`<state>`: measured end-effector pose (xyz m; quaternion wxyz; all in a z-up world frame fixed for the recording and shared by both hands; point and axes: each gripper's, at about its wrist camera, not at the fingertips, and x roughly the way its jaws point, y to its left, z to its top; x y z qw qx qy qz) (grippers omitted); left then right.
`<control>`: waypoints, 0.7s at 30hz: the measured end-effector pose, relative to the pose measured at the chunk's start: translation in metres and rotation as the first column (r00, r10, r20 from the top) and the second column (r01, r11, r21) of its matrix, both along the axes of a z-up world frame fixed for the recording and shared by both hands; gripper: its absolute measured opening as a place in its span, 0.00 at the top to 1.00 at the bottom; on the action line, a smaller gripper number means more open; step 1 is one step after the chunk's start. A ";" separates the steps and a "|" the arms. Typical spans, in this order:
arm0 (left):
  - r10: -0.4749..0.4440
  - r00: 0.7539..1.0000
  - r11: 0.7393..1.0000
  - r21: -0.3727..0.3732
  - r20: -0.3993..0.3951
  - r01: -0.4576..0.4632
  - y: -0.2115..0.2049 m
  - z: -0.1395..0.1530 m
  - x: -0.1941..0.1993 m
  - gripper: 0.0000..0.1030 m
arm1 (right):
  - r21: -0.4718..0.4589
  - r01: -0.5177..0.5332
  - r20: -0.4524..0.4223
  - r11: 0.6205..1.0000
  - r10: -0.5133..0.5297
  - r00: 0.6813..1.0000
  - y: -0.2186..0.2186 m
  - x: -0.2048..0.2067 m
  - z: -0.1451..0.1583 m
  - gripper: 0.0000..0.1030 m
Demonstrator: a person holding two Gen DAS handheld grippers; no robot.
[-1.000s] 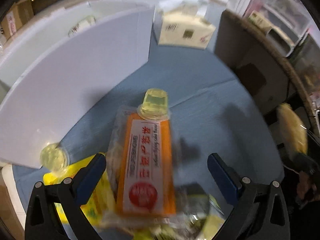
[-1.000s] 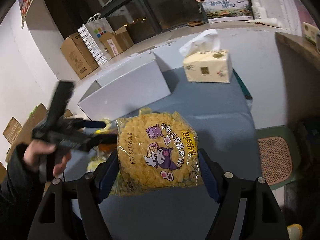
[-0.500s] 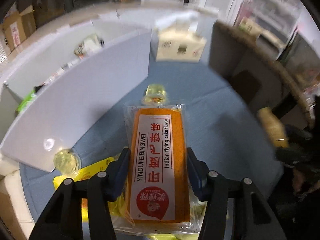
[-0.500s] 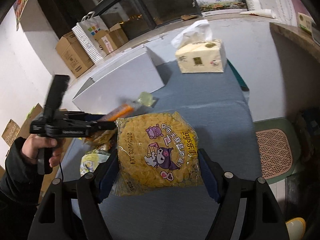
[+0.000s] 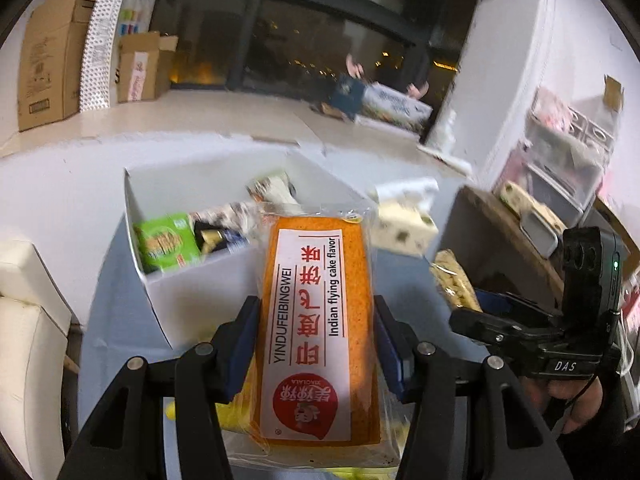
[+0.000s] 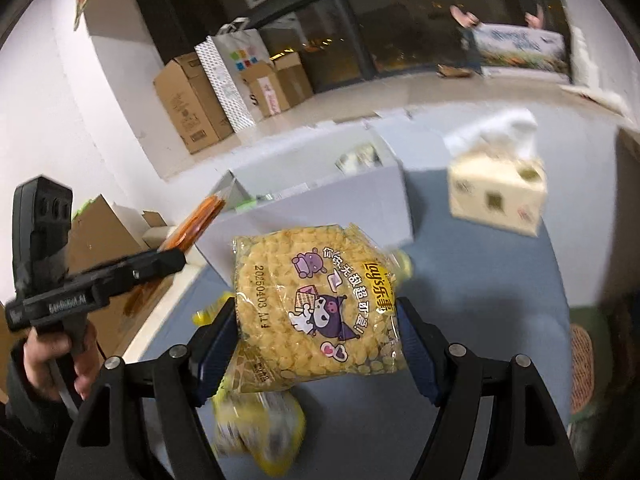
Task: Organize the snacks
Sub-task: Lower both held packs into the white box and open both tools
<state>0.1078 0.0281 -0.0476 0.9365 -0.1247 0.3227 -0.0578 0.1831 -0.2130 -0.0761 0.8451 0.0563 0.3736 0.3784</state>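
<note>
My left gripper (image 5: 316, 344) is shut on an orange Indian flying cake pack (image 5: 316, 320) and holds it up in the air, in front of the open white box (image 5: 192, 292). The box holds a green snack pack (image 5: 166, 242) and several other packs. My right gripper (image 6: 316, 344) is shut on a round yellow Lay's chips bag (image 6: 320, 304), raised above the blue table (image 6: 480, 300). In the right wrist view the left gripper (image 6: 100, 280) shows edge-on with the orange pack (image 6: 196, 220). More yellow snack packs (image 6: 260, 432) lie below the right gripper.
A cream tissue box (image 6: 496, 192) stands on the far part of the blue table, right of the white box (image 6: 320, 208). Cardboard cartons (image 6: 192, 108) and a paper bag stand on the floor behind. A brown shelf edge (image 5: 504, 232) is at the right.
My left gripper closed on the orange cake pack and lifted it from the table to above the white box's near wall. My right gripper kept the chips bag and moved toward the box.
</note>
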 end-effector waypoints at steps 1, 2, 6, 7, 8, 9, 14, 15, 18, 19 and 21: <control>0.010 1.000 1.000 0.004 0.026 -0.010 0.003 0.003 0.004 0.43 | 0.004 -0.012 0.006 1.000 0.012 1.000 0.010 0.007 0.005 0.23; 0.021 0.999 1.000 0.012 0.047 -0.022 0.007 0.007 0.011 0.43 | 0.002 -0.016 0.013 1.000 0.016 1.000 0.017 0.013 0.009 0.23; 0.087 0.991 0.996 -0.014 0.100 -0.086 0.037 0.020 0.049 0.43 | -0.009 -0.015 0.043 1.000 0.016 0.999 0.053 0.053 0.029 0.23; 0.111 0.987 0.994 -0.029 0.113 -0.108 0.047 0.024 0.059 0.43 | -0.004 -0.009 0.042 1.000 0.009 0.999 0.064 0.070 0.036 0.23; 0.124 0.986 0.992 -0.031 0.113 -0.121 0.055 0.025 0.068 0.43 | 0.003 -0.001 0.048 1.000 0.001 0.999 0.071 0.081 0.040 0.23; 0.139 0.984 0.990 -0.042 0.108 -0.136 0.063 0.027 0.079 0.43 | 0.012 0.007 0.053 1.000 -0.008 0.999 0.079 0.094 0.045 0.23; 0.184 0.978 0.983 -0.022 0.101 -0.182 0.084 0.027 0.118 0.31 | 0.036 0.043 -0.002 0.998 -0.043 0.999 0.110 0.147 0.050 0.23; 0.194 0.978 0.981 -0.009 0.082 -0.194 0.086 0.024 0.124 0.14 | 0.030 0.051 -0.003 0.998 -0.051 0.999 0.116 0.153 0.049 0.21; 0.223 0.972 0.974 0.014 0.070 -0.225 0.091 0.020 0.127 0.00 | -0.001 0.058 -0.055 0.998 -0.058 0.997 0.130 0.172 0.035 0.00; 0.223 0.972 0.975 0.003 0.074 -0.223 0.091 0.019 0.125 0.00 | -0.023 0.065 -0.071 0.998 -0.067 0.995 0.133 0.175 0.030 0.00; 0.208 0.976 0.978 -0.024 0.062 -0.207 0.092 0.017 0.121 0.00 | -0.007 0.086 -0.058 0.996 -0.086 0.995 0.129 0.174 0.026 0.00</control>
